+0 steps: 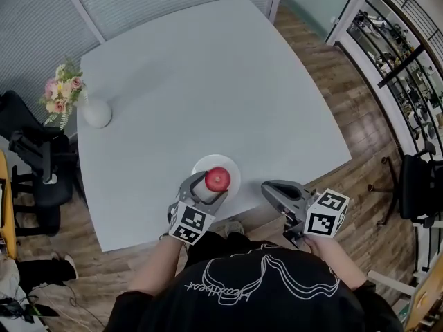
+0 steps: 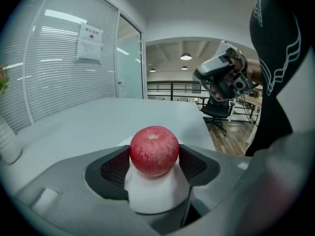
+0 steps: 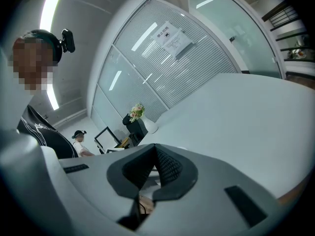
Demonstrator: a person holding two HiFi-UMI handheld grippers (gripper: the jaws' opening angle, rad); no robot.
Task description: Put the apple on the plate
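Left gripper view: apple [image 2: 154,147] clasped within left gripper [image 2: 154,156].

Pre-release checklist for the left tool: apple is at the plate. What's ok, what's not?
1. Left tool grip on apple: jaws press both sides. Ok.
2. Apple inside the rim of the plate, seen from the head view: ok.
3. Apple resting on plate rather than hanging above it: cannot tell.
4. Right tool: jaws together, nothing between them, off to the side of the plate. Ok.
5. Nearby clutter on table: only the vase, at the far corner. Ok.
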